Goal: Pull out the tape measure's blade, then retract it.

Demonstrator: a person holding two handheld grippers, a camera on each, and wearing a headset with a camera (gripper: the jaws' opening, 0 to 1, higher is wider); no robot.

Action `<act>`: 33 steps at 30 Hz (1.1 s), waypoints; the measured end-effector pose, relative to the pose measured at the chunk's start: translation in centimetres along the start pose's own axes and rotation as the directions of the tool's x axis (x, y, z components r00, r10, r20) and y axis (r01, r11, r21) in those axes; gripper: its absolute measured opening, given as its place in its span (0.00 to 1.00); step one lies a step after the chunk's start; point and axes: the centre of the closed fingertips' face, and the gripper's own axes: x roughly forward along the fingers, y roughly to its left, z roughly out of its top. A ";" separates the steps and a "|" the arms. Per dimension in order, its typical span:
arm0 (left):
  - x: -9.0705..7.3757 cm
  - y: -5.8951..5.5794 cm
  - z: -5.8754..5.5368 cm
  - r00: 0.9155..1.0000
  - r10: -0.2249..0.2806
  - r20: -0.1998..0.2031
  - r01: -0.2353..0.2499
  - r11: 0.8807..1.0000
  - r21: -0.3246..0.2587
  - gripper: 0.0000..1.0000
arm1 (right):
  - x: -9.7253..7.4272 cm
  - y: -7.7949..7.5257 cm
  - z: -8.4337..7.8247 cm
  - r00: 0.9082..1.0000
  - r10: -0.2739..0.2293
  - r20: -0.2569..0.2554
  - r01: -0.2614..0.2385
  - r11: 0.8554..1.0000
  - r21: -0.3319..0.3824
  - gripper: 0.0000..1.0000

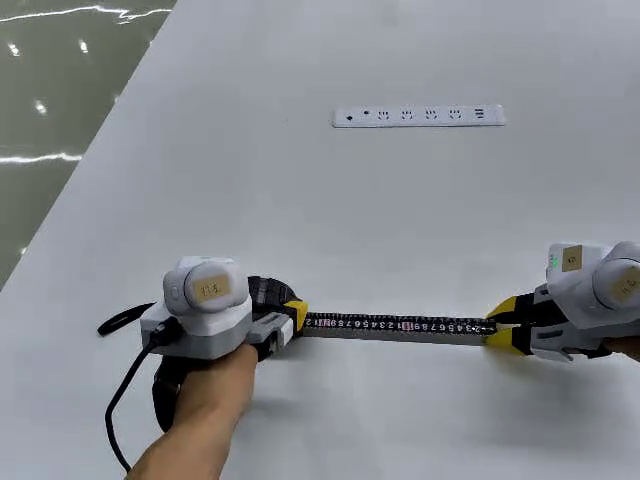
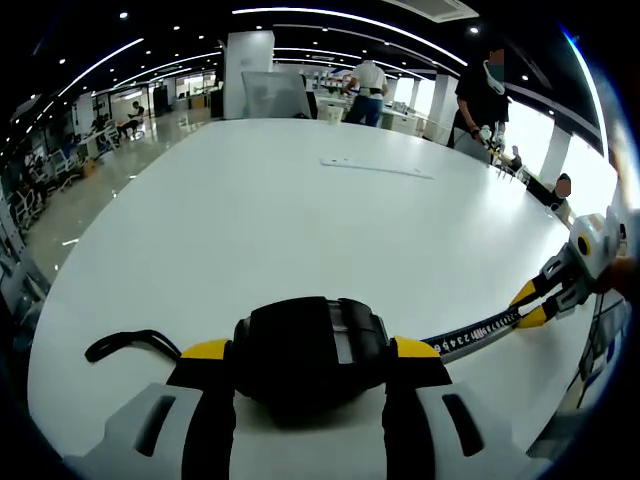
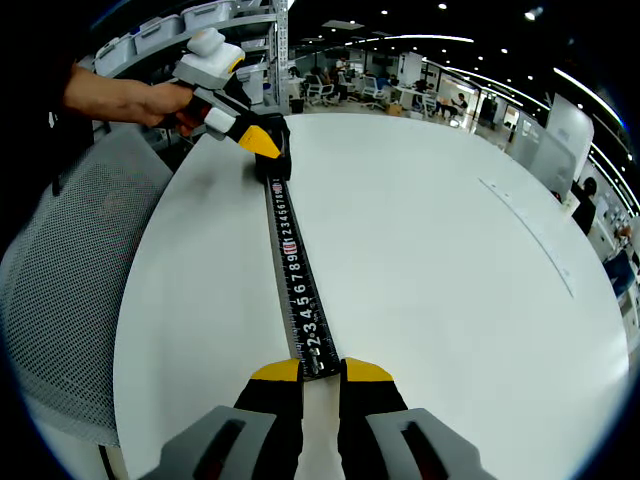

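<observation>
Our left tool (image 2: 310,350) clamps the tape measure's case (image 1: 268,293); our right tool (image 3: 320,372), at 3 o'clock from it, pinches the tip of the blade (image 1: 400,325). The blade runs 9-to-3, so retraction should follow it toward 9.

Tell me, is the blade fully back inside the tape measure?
No, the blade stretches out from the case to the right gripper.

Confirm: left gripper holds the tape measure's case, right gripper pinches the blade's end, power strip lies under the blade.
Wrong on the power strip: the head view shows it lying well beyond the blade, apart from it. The rest stands.
</observation>
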 end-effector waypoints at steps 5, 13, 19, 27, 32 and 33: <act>0.0 0.0 0.0 1.000 -0.003 -0.001 0.003 1.000 0.000 0.54 | 0.1 0.1 0.2 1.000 0.003 0.000 -0.003 1.000 -0.005 0.09; 0.1 0.0 0.0 1.000 -0.006 -0.001 0.006 1.000 0.000 0.54 | 0.3 0.1 0.3 1.000 0.005 -0.005 -0.005 1.000 -0.007 0.09; 0.2 0.0 0.0 1.000 -0.007 -0.003 0.007 1.000 0.000 0.54 | 0.4 0.1 0.4 1.000 0.006 -0.011 -0.006 1.000 -0.011 0.09; 0.1 0.0 0.0 1.000 -0.009 -0.004 0.009 1.000 -0.001 0.54 | 0.8 0.1 0.7 1.000 0.010 -0.012 -0.010 1.000 -0.014 0.09; 0.2 0.0 0.0 1.000 -0.010 -0.007 0.010 1.000 -0.002 0.54 | 1.0 0.1 0.9 1.000 0.012 -0.013 -0.012 1.000 -0.019 0.09; 0.2 0.0 0.0 1.000 -0.010 -0.006 0.010 1.000 -0.003 0.54 | 1.1 0.1 0.9 1.000 0.013 -0.013 -0.013 1.000 -0.019 0.09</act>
